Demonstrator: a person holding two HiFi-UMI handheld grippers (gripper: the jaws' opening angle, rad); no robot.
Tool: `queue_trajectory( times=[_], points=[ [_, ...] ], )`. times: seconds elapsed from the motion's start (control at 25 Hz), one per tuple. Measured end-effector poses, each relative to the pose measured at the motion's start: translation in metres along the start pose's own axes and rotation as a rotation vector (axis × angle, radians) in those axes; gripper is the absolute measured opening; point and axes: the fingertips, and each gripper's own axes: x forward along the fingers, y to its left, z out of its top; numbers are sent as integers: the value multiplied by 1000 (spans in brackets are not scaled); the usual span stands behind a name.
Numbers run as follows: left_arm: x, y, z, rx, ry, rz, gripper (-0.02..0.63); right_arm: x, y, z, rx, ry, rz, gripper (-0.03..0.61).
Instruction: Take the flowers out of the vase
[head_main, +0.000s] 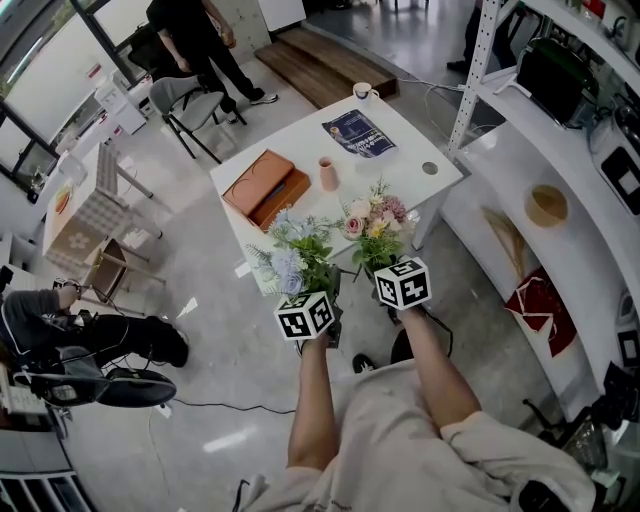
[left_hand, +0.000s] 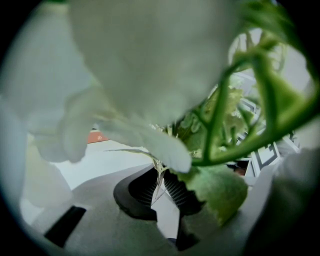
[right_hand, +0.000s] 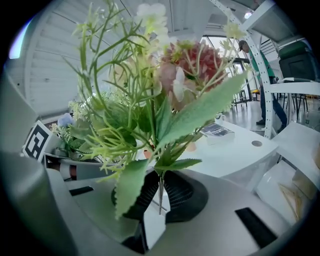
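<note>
- Left gripper (left_hand: 161, 192): clamped on the thin stem of a blue-and-white bunch (head_main: 290, 255), whose blooms crowd its own view.
- Right gripper (right_hand: 159, 195): clenched on the wiry stem of a pink-and-cream bunch (head_main: 375, 222), held upright.
- Location of flowers: both bunches are in the air over the near edge of the white surface (head_main: 400, 175), side by side and apart from the vase (head_main: 328, 174).
- Vase: small, pink, upright mid-surface. No stems show rising from it, so it appears emptied.
- Step in hand, as judged: extraction is done and the bunches await setting down.
- Next move calls for lowering each bunch onto bare surface before the grip is let go, keeping clear of the vase.
- Other containers: the contents of the orange box (head_main: 265, 188) and of the cup (head_main: 362, 91) at the far corner cannot be made out.
</note>
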Motion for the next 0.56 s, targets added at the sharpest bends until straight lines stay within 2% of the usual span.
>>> queue_trajectory(
  times=[0.56],
  points=[
    [4, -3, 1, 1, 2, -4, 46, -2, -8, -1, 0, 9, 1, 34]
  ],
)
